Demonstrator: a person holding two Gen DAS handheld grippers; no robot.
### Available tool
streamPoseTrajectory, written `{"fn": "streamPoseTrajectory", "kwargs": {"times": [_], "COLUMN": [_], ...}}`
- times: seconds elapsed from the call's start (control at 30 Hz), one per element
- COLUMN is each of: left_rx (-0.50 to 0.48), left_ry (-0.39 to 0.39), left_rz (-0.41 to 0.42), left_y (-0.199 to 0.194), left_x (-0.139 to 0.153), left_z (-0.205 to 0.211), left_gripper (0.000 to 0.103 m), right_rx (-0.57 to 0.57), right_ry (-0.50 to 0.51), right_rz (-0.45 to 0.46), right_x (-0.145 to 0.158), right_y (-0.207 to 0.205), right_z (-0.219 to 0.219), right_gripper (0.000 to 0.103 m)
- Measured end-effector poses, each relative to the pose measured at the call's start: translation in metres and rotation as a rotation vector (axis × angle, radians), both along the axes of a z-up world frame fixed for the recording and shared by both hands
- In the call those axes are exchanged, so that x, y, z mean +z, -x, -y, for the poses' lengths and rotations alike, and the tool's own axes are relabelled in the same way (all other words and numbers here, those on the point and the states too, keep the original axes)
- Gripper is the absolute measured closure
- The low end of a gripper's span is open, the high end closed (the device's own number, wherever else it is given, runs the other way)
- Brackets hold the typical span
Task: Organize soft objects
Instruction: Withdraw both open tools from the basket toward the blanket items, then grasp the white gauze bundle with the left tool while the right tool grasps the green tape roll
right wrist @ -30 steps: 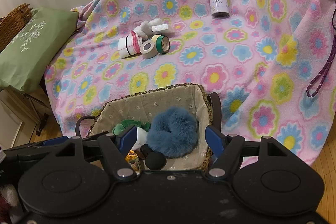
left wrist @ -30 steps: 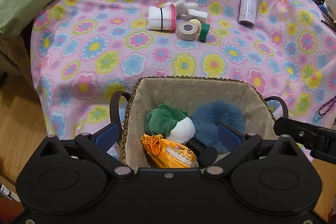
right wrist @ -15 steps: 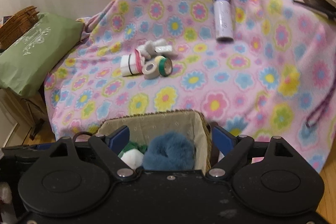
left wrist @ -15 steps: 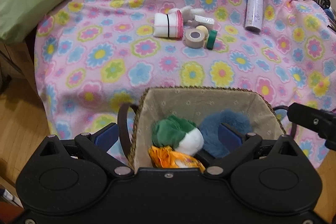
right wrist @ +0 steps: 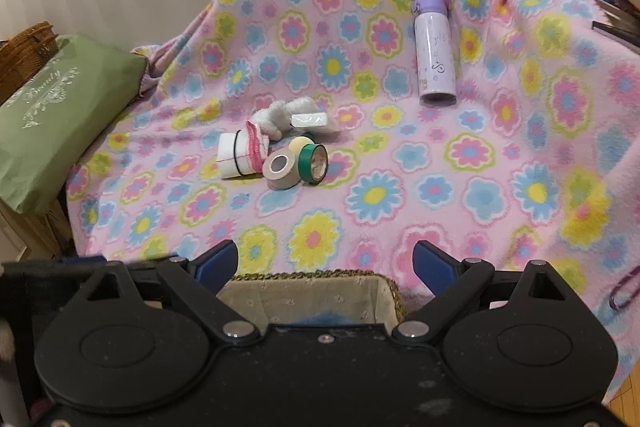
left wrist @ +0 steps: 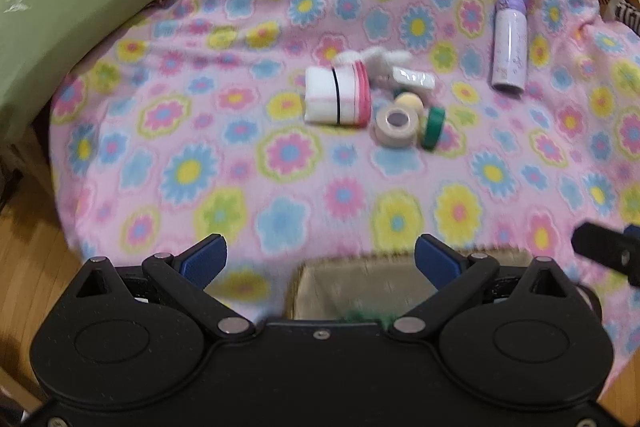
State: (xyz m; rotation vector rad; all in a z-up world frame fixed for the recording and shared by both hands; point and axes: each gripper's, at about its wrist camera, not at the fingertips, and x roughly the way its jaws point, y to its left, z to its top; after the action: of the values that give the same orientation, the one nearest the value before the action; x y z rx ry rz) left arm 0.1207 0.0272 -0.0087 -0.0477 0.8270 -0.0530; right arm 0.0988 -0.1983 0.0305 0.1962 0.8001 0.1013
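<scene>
In the lined basket (right wrist: 304,297) lies blue fluff (right wrist: 324,319); both grippers (left wrist: 320,259) (right wrist: 326,263) gape empty, the right's jaws opening.

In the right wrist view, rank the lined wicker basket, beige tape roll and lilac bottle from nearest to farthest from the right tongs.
1. Lined wicker basket: directly beneath the right tongs.
2. Beige tape roll: mid-blanket, slightly left.
3. Lilac bottle: far back, to the right.
</scene>
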Motion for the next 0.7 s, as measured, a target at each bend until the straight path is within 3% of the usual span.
{"fn": "streamPoseTrajectory", "kwargs": {"times": [0.4,0.7], "left_rx": [-0.029,-0.055], "left_ry": [0.008,0.022], "left_rz": [0.069,0.200], "left_y": [-0.094,-0.150], "left_x": [-0.022,-0.043], "left_z": [0.001,0.000], "left_gripper": [0.006,0.006], "right_rx": [0.000,0.007], "right_ry": [0.064,0.126], "right_rz": [-0.077,-0.087], "right_x": [-0.031,-0.050], "right_y": [-0.076,-0.138], "right_z": [-0.004,-0.014], "right_gripper": [0.008,0.008]}}
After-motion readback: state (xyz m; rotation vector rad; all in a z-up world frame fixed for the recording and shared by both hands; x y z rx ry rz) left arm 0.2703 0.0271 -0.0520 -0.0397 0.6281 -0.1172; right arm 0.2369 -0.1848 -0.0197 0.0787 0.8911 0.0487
